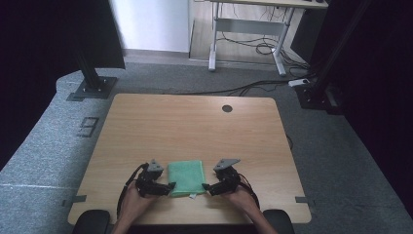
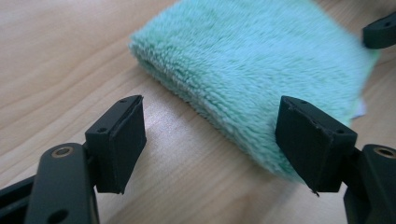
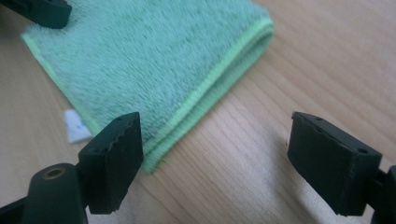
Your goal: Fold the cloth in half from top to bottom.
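A folded green towel (image 1: 186, 178) lies flat on the wooden table (image 1: 195, 126), close to its front edge. My left gripper (image 1: 170, 187) sits at the towel's near left corner, jaws apart. In the left gripper view the towel (image 2: 252, 60) has its corner in front of the right pad, while the left pad is over bare wood; the left gripper (image 2: 210, 140) is open. My right gripper (image 1: 205, 187) is at the near right corner. In the right gripper view the towel's (image 3: 140, 56) stitched edge runs past the left pad, and the right gripper (image 3: 215, 158) is open over wood.
A small white label (image 3: 74, 126) sticks out from the towel's near edge. The table has a round cable hole (image 1: 227, 108) at the back. Black stand bases (image 1: 92, 87) and a white desk frame (image 1: 243, 29) stand beyond it on grey carpet.
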Demonstrator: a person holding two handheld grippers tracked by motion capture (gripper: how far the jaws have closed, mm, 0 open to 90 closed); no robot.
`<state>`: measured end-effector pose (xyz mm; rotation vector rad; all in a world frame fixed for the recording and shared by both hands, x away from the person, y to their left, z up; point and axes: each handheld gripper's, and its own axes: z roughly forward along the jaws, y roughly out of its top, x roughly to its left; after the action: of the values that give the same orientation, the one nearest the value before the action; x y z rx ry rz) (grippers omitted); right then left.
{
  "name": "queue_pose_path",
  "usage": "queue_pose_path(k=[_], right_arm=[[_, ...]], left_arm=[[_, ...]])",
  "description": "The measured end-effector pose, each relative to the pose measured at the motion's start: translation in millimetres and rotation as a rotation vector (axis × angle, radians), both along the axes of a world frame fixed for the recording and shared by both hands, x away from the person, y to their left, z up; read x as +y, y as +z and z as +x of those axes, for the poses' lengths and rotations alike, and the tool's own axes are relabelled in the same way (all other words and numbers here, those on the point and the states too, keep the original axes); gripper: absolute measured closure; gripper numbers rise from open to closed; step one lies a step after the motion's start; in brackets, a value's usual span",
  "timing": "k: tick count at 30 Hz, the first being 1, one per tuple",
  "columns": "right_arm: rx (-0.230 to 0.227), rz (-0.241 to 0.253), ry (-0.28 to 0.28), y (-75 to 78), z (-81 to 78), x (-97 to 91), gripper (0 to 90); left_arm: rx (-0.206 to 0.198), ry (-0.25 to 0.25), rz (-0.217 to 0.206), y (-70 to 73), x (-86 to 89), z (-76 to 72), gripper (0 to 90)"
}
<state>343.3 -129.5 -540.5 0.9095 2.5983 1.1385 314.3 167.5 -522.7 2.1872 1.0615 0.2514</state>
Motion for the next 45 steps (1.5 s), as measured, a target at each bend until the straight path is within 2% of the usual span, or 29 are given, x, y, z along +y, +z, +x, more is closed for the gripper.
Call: queue_pose_path(k=[3, 6, 10, 12, 13, 17, 25, 34, 45], right_arm=[[-0.014, 0.023, 0.004, 6.7, -0.3, 1.3, 18.0], [-0.023, 0.018, 0.006, 7.8, 1.1, 5.3, 18.0], [-0.024, -0.019, 0.015, 1.1, 2.1, 10.6, 18.5], [-0.026, -0.029, 0.017, -2.4, 0.9, 12.4, 18.6], [-0.028, -0.026, 0.014, -2.9, -0.1, 12.8, 18.7], [-0.036, -0.034, 0.007, -2.8, -1.3, 12.3, 18.7], [-0.04, -0.035, -0.031, -4.5, 1.5, 6.8, 18.1], [-0.047, -0.029, -0.084, -5.7, 9.8, -6.5, 18.1], [-0.054, -0.039, -0.132, -5.0, 23.7, -17.9, 18.2]], left_arm=[[0.0, -0.003, -0.027, 6.9, 4.2, -7.4, 24.3], [0.008, -0.012, -0.01, 4.5, 3.9, -14.8, 24.3], [0.015, -0.003, 0.071, -9.7, 1.7, -15.8, 24.6], [-0.03, 0.002, 0.112, -14.9, 0.8, -15.9, 25.0], [-0.035, 0.0, 0.116, -15.1, 1.0, -14.8, 25.3], [-0.041, 0.008, 0.112, -15.6, 0.1, -7.5, 26.0], [-0.059, -0.01, 0.135, -14.7, -8.4, 10.1, 26.0], [-0.052, -0.012, 0.104, -16.7, -19.1, 29.5, 25.9], [-0.057, -0.006, 0.101, -17.3, -30.6, 46.6, 25.6]])
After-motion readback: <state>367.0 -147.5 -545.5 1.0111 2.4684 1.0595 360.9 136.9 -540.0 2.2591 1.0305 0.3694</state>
